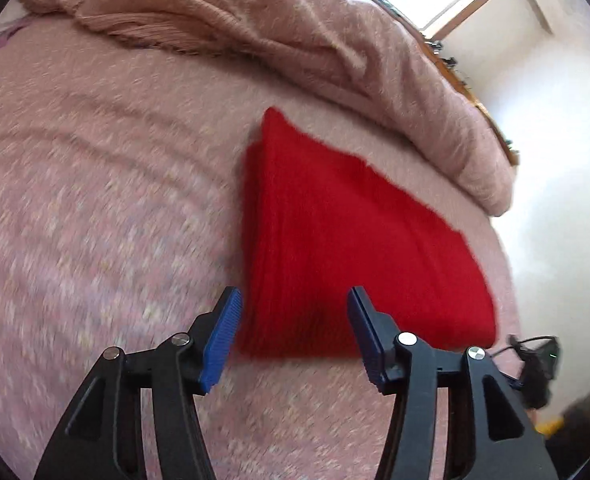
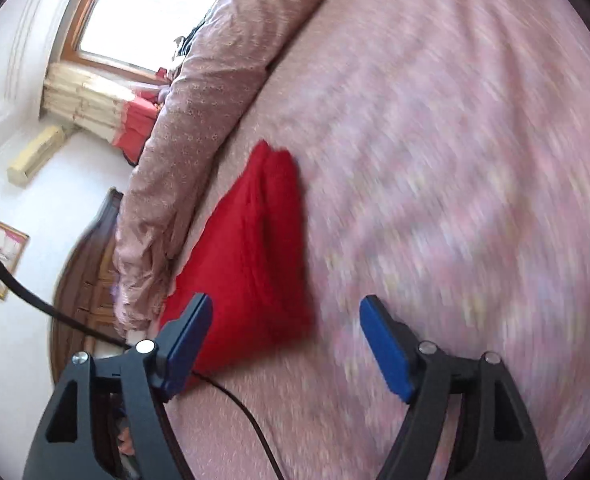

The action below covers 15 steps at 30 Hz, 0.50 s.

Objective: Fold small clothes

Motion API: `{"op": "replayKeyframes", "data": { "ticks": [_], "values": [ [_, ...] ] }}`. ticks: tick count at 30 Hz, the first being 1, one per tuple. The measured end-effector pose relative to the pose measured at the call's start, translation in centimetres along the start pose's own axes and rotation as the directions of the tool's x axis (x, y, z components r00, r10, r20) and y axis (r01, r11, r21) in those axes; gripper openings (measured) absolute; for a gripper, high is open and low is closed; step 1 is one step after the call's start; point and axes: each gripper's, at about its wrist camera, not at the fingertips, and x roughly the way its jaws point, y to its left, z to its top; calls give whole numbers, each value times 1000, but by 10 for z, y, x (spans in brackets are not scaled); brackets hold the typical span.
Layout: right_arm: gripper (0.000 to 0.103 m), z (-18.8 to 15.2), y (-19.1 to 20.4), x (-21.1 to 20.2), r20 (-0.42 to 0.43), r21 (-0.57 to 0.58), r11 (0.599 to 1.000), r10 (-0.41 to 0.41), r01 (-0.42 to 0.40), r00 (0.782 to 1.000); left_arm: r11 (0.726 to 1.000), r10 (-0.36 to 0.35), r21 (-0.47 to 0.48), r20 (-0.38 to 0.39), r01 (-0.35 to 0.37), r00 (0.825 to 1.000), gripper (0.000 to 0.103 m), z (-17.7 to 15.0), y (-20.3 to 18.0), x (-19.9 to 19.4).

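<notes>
Left wrist view. The left tongs [image 1: 293,308] stand released, blue pads apart with nothing pinched between them. Past them lies the red garment [image 1: 347,240], a knitted piece already folded into a flat, several-layered packet, resting on the pink bed cover [image 1: 95,200]. Its near edge sits just beyond the pads, and no pad appears to press on it. A bunched pink blanket [image 1: 255,20] is pushed up along the far side of the bed, which leaves the middle of the cover free as a folding surface. That is the likely reason the garment lies where it does. The view is motion-blurred.

Right wrist view. The right tongs [image 2: 287,316] are also released, spread wide. The red garment [image 2: 251,248] lies ahead and toward the left pad, which overlaps it in this view; whether pad and cloth touch cannot be told. A black cable [image 2: 239,396] runs across the bed cover [image 2: 455,160] below the tongs. The rolled quilt [image 2: 183,140] borders the garment's far side.

Judgement: the fold on this piece looks finished and the garment set down.

Containers: none is visible in either view, so no contents to report.
</notes>
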Motion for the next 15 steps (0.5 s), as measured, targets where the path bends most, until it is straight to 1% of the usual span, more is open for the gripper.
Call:
{"op": "replayKeyframes", "data": {
  "ticks": [2,5,6,8,11,13,15],
  "values": [
    [80,-11,0,-1,15,12,1000,20,-20,1000,999,31,12,11,-31,999,49,-9,-8,-1],
    [81,-19,14,9,-19,19,996,92,-92,996,997,41,67,86,-46,995,49,-17,-34,-10],
    [81,-20,18,14,-31,11,995,95,-95,995,996,34,84,108,-43,994,49,-17,-45,-11],
    [81,-19,29,31,-34,-20,998,61,-62,998,993,12,118,130,-27,991,49,-16,-65,-12],
    [82,-13,33,53,-30,9,999,39,-38,999,988,-27,154,162,2,986,49,-10,-93,-14],
    [82,-9,33,59,8,21,999,35,-35,999,986,-68,161,181,39,981,49,-5,-109,-11],
    [82,-3,38,66,45,14,1000,17,-17,999,986,-88,153,173,61,981,49,0,-123,2]
  ]
}}
